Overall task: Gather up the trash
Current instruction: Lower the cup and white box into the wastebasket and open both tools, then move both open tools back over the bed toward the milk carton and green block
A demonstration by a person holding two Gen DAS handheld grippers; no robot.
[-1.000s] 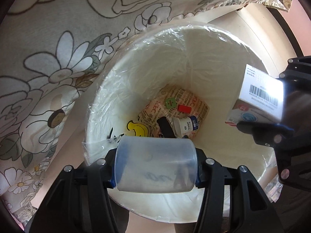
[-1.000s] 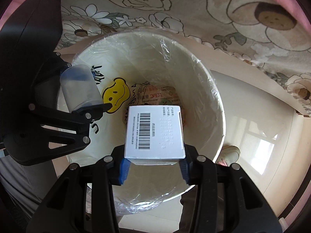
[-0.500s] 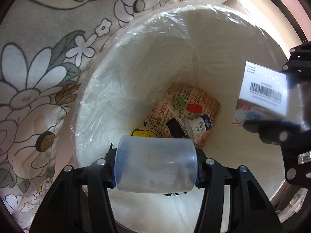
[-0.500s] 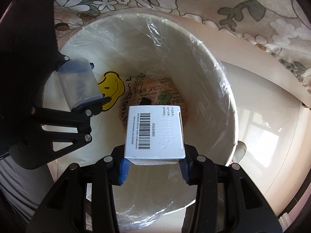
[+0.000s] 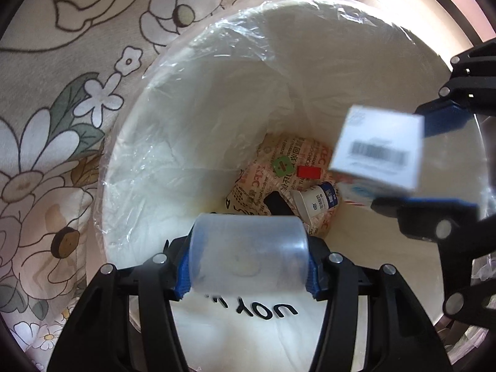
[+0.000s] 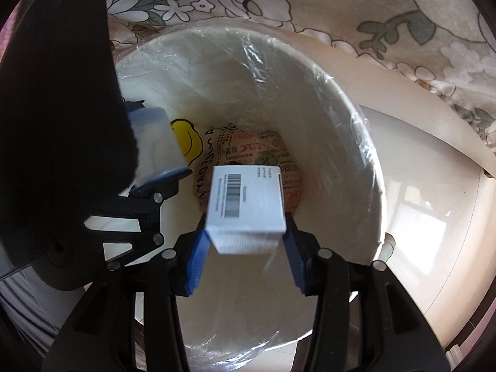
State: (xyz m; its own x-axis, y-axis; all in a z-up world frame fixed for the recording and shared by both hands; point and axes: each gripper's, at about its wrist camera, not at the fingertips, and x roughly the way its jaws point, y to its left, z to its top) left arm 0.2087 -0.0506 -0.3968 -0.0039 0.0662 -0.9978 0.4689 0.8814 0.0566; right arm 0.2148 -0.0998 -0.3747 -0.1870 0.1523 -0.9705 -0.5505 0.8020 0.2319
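A white bin point(image 5: 186, 62) with a clear plastic liner fills both views, its rim point(image 6: 356, 117) just under my hands. My left gripper point(image 5: 248, 279) hangs over its near side, and a translucent plastic cup point(image 5: 248, 257) lies sideways between the blue pads. Its jaws are opening, though the pads still touch the cup. My right gripper point(image 6: 246, 260) is opening too. The white barcode box point(image 6: 248, 204) is blurred and clear of both pads, dropping into the bin. The left wrist view shows this box point(image 5: 378, 152) at the right.
At the bin's bottom lie a printed paper wrapper point(image 5: 279, 167), a small white bottle point(image 5: 316, 201) and a black item point(image 5: 276, 204). A floral cloth point(image 5: 62, 124) hangs beside the bin. Pale glossy floor point(image 6: 434, 217) lies to its right.
The right jaws have parted and the box has left the pads, sinking toward the bin. The left gripper has sunk closer to the bin, and its jaws stand slightly wider around the cup.
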